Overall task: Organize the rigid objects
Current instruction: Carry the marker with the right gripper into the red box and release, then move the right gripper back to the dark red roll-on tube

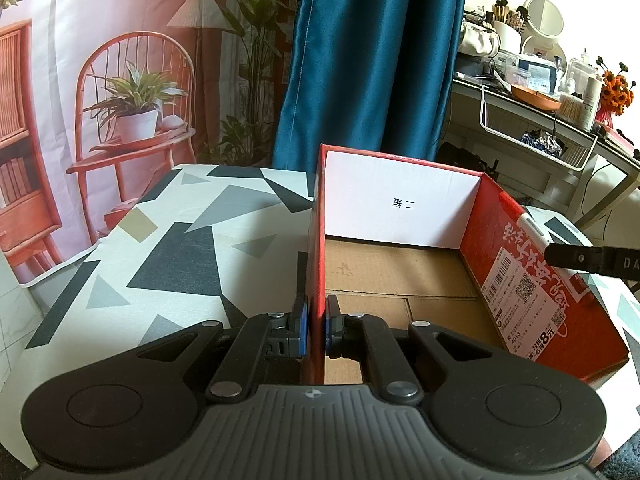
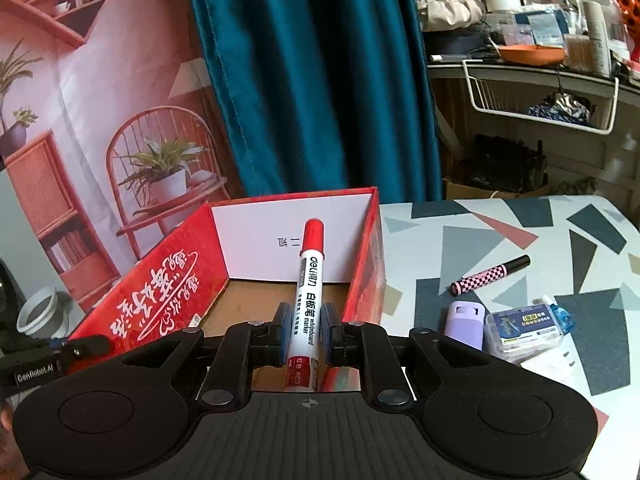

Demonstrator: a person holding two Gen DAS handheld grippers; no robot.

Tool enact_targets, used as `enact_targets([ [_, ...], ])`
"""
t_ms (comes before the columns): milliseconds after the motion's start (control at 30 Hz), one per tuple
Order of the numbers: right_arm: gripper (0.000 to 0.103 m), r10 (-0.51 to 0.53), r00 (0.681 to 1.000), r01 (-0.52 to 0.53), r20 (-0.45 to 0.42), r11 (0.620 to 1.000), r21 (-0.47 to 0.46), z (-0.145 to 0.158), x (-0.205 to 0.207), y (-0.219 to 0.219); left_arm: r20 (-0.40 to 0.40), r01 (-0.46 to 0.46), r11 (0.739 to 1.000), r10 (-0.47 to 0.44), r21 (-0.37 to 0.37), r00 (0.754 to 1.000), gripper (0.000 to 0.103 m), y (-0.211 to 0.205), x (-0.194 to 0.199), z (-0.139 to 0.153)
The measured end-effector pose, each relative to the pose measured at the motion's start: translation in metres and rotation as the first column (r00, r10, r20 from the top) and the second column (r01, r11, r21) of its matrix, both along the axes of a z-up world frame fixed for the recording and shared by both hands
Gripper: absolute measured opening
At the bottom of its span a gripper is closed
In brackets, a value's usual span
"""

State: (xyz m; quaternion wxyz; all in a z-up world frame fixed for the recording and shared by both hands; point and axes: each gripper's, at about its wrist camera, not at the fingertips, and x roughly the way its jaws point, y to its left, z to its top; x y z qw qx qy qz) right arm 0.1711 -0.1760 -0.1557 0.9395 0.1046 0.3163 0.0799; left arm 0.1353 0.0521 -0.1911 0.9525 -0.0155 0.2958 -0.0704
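Note:
A red cardboard box with a white inner end wall and a brown floor stands open on the patterned table. My left gripper is shut on the box's left wall, one pad on each side of it. In the right wrist view, my right gripper is shut on a white whiteboard marker with a red cap, held above the box and pointing toward its far wall. From the left wrist view, the marker and a right finger show over the box's right wall.
On the table to the right of the box lie a pink-and-black checkered pen, a lilac case and a blue-labelled clear packet. A blue curtain hangs behind, and a cluttered shelf stands at the back right.

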Motion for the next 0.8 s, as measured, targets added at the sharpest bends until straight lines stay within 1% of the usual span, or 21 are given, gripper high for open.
enact_targets([
  [167,0.014,0.024,0.999,-0.020,0.041,0.997,-0.076,0.001,-0.006,0.006,0.000,0.000,1.000,0.000,0.000,1.000,0.009,0.000,0.000,0.000],
  [300,0.012,0.036,0.997,-0.028,0.072,0.993,-0.115,0.002,-0.011,0.006,0.000,0.000,1.000,0.000,0.001,1.000,0.009,0.000,0.000,0.000],
  [367,0.014,0.029,0.996,-0.016,0.087,0.990,-0.141,0.003,-0.013,0.005,-0.001,-0.001,1.000,0.001,0.000,1.000,0.009,0.001,0.000,0.000],
  [400,0.014,0.021,0.995,-0.007,0.094,0.989,-0.148,0.003,-0.015,0.002,-0.001,-0.001,1.000,0.001,-0.001,1.000,0.009,0.001,0.000,0.000],
  [467,0.015,0.001,0.993,0.015,0.119,0.991,-0.132,0.002,-0.019,-0.006,-0.001,-0.001,1.000,0.001,-0.001,1.000,0.009,0.001,0.000,0.000],
  [600,0.024,-0.067,0.983,0.086,0.174,0.991,-0.105,-0.002,-0.031,-0.031,-0.001,-0.002,1.000,0.002,-0.002,1.000,0.009,0.001,0.001,0.000],
  [667,0.025,-0.095,0.980,0.116,0.177,0.987,-0.112,-0.007,-0.035,-0.042,-0.001,-0.001,1.000,0.001,-0.001,1.000,0.009,0.001,0.000,0.000],
  [733,0.029,-0.135,0.978,0.155,0.160,0.980,-0.124,-0.016,-0.037,-0.054,-0.001,-0.001,1.000,0.001,-0.001,1.000,0.009,0.001,0.000,0.000],
  [800,0.044,-0.170,0.973,0.190,0.154,0.973,-0.131,-0.025,-0.040,-0.065,-0.001,-0.001,1.000,0.001,-0.001,1.000,0.009,0.001,0.000,0.000],
])
